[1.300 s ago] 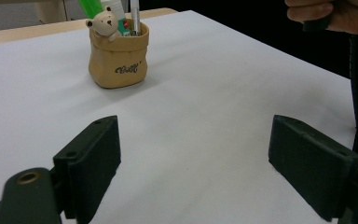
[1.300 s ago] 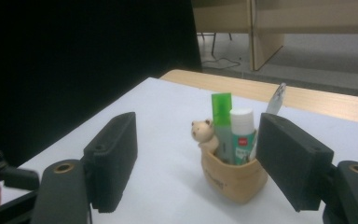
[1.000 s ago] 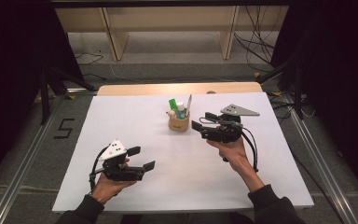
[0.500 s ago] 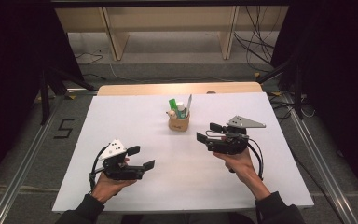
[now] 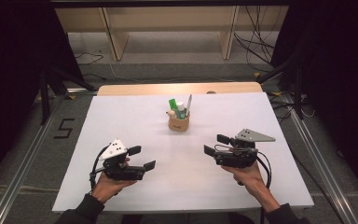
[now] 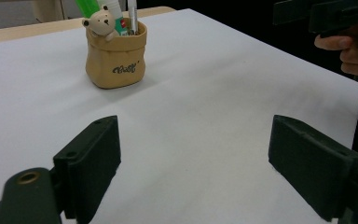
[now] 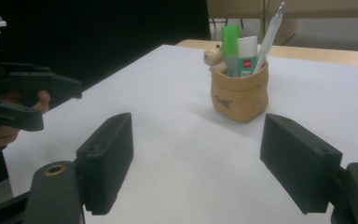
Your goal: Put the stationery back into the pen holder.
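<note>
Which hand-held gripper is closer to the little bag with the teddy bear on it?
Right. The right hand-held gripper sits just right of the pen holder, nearer the person; the left hand-held gripper is farther off.

Floor mark: a black "5" [image 5: 64,129] stands on the grey floor, left of the table [image 5: 121,116].
Pen holder: a dark cursive word is printed on the front of the tan pen holder [image 6: 115,58]; its letters are too small to make out for certain.
Glue stick: a small red label sits on the white glue stick [image 7: 247,52] inside the pen holder; its writing is too small to read.
</note>
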A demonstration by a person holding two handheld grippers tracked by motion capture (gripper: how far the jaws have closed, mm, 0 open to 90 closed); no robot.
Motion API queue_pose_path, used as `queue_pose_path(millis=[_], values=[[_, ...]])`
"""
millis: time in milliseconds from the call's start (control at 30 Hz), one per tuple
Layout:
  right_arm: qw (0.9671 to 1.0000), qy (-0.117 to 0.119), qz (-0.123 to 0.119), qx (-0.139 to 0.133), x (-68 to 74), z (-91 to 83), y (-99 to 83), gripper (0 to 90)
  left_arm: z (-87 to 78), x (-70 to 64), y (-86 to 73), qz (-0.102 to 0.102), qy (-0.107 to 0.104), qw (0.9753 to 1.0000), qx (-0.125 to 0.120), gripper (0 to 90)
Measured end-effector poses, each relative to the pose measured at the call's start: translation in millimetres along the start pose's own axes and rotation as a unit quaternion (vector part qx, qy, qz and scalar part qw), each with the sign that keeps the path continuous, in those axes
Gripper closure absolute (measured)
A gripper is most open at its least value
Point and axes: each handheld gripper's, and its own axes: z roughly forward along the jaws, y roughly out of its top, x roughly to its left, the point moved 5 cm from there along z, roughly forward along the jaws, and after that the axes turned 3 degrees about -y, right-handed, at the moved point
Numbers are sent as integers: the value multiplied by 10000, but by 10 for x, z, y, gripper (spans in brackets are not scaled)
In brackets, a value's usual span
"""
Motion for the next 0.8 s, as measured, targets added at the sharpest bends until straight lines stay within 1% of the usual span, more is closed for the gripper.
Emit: queue_pose_path(millis=[267, 333, 467, 533, 800], values=[[9998, -4, -175, 39, 23, -48, -99, 262, -21, 0, -7, 2, 17, 10000, -13, 162], [9996, -74, -256, 60, 16, -64, -128, 261, -29, 0, -8, -6, 23, 10000, -18, 162], [9995, -94, -309, 61, 3, -119, -193, 254, -36, 4, -14, -14, 21, 10000, -12, 162], [9991, -176, -379, 94, -6, -153, -237, 246, -36, 0, -16, -21, 22, 10000, -33, 162], [9987, -299, -363, 189, -68, -262, -402, 218, -71, 1, -34, -39, 17, 10000, -43, 162]])
